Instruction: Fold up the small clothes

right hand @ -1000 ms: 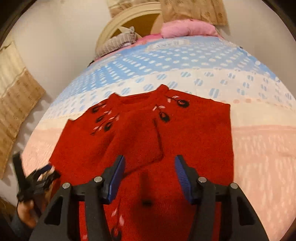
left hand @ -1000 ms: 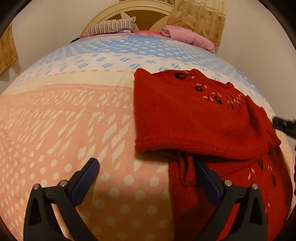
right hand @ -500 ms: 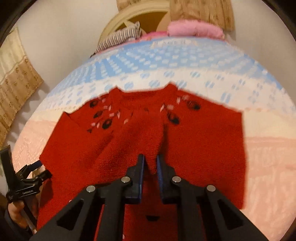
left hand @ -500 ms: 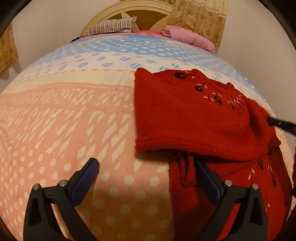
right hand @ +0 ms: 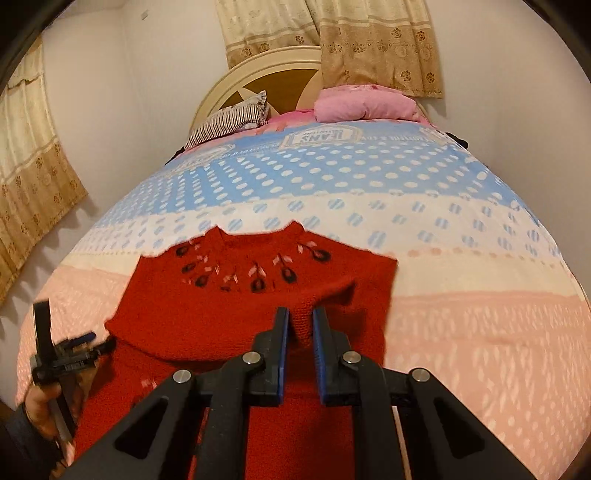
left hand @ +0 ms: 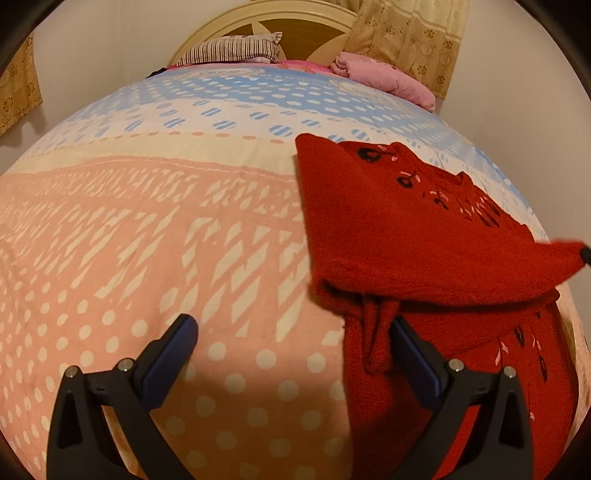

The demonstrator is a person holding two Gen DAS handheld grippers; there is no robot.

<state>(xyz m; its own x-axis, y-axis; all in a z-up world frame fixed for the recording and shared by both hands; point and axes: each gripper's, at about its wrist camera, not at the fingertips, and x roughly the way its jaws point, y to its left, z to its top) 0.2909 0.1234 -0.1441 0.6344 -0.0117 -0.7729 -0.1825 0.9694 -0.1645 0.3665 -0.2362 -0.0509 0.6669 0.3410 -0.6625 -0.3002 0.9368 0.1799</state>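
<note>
A small red knit sweater (left hand: 424, 240) with dark embroidered flowers lies partly folded on the bed; it also shows in the right wrist view (right hand: 229, 306). My right gripper (right hand: 300, 325) is shut on a fold of the sweater's fabric and lifts it above the garment. Its tip shows at the right edge of the left wrist view (left hand: 585, 254), with the cloth raised there. My left gripper (left hand: 291, 332) is open and empty, low over the bed at the sweater's left edge; its right finger (left hand: 410, 343) touches the sweater's lower part. It also shows in the right wrist view (right hand: 74, 350).
The bed has a sheet (left hand: 147, 221) patterned in pink, cream and blue. A striped pillow (right hand: 232, 120) and a pink bundle (right hand: 362, 103) lie by the round headboard (right hand: 258, 77). Curtains (right hand: 332, 33) hang behind. A wall runs along the bed's far side.
My right gripper closed on a fold of the sweater and has lifted it, pulling the cloth up and back. My left gripper stayed open and shifted slightly left.
</note>
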